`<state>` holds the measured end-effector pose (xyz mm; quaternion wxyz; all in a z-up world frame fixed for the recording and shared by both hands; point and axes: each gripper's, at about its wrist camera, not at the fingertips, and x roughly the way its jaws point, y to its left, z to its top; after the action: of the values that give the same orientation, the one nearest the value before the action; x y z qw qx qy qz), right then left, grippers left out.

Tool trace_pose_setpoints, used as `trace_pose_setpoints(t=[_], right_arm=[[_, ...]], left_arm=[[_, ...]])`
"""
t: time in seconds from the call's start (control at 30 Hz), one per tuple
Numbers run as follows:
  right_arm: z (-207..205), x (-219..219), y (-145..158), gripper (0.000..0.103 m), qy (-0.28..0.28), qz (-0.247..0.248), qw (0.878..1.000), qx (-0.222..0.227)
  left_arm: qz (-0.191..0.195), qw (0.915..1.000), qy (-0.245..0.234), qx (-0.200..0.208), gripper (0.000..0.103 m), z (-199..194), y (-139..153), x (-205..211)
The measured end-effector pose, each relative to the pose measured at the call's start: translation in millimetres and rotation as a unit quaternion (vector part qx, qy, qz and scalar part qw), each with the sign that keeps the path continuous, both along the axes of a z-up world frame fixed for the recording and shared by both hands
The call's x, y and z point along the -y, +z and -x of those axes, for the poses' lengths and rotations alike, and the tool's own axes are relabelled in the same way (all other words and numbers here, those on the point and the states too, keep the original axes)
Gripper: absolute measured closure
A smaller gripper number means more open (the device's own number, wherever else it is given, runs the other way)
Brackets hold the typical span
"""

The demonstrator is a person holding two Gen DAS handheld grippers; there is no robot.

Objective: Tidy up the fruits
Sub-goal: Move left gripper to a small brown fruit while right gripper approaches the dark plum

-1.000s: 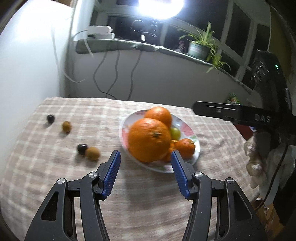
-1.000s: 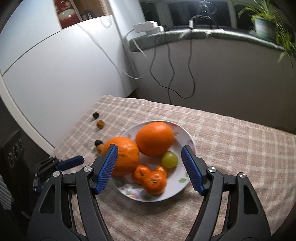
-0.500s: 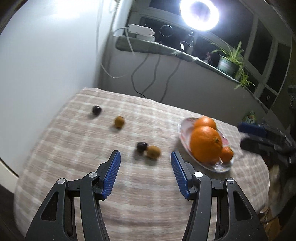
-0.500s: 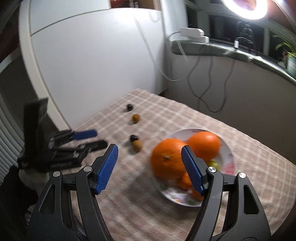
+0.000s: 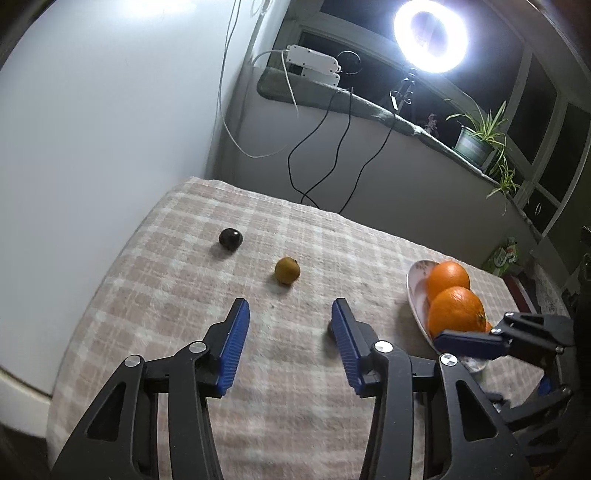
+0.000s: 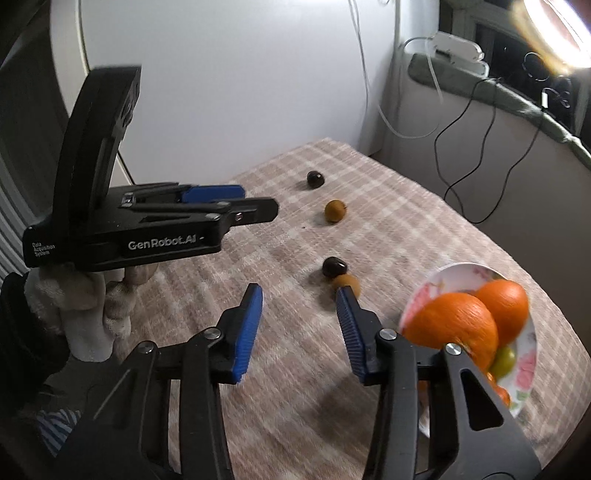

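Note:
A flowered plate (image 6: 521,376) holds two big oranges (image 6: 452,321), a green fruit (image 6: 504,360) and small mandarins at the table's right; it also shows in the left wrist view (image 5: 415,295). Loose on the checked cloth lie a far dark fruit (image 5: 230,239), a brown fruit (image 5: 287,270), and a near dark fruit (image 6: 333,266) touching another brown fruit (image 6: 346,283). My left gripper (image 5: 288,328) is open and empty, just short of the brown fruit. My right gripper (image 6: 299,314) is open and empty, left of the plate, its right finger beside the near pair.
A white wall borders the table's left side. Cables hang from a sill with a power strip (image 5: 314,64). A ring light (image 5: 430,35) and a potted plant (image 5: 476,142) stand behind. The table edge (image 5: 48,391) runs near at the left.
Both grippers have swung left, away from the plate and toward the loose small fruits. The plate has slid to the right edge of both views. Both jaws stay open.

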<state>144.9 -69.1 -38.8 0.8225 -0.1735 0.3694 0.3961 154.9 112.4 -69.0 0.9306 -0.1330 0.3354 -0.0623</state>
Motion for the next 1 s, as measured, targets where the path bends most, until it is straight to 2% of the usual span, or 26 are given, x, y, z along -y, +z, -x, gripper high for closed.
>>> trace_pose_setpoints(t=[0.27, 0.5, 0.77, 1.0], right_arm=[[-26.6, -27.6, -17.5, 0.060, -0.021, 0.032, 0.999, -0.012], [-41.7, -40.8, -35.6, 0.065, -0.024, 0.063, 0.998, -0.017], [-57.0, -54.5, -49.6, 0.065, -0.026, 0.098, 0.995, -0.021], [-65.7, -54.6, -55.5, 0.065, -0.031, 0.108, 0.993, -0.030]], left_arm=[[0.008, 0.9996, -0.023, -0.012, 0.062, -31.0, -8.5, -2.6], [0.009, 0.9991, -0.032, -0.025, 0.064, -54.2, -19.4, -3.6], [0.001, 0.9982, -0.044, -0.040, 0.064, -69.7, -31.3, -3.0], [-0.005, 0.9974, -0.053, -0.049, 0.065, -76.6, -37.7, 0.9]])
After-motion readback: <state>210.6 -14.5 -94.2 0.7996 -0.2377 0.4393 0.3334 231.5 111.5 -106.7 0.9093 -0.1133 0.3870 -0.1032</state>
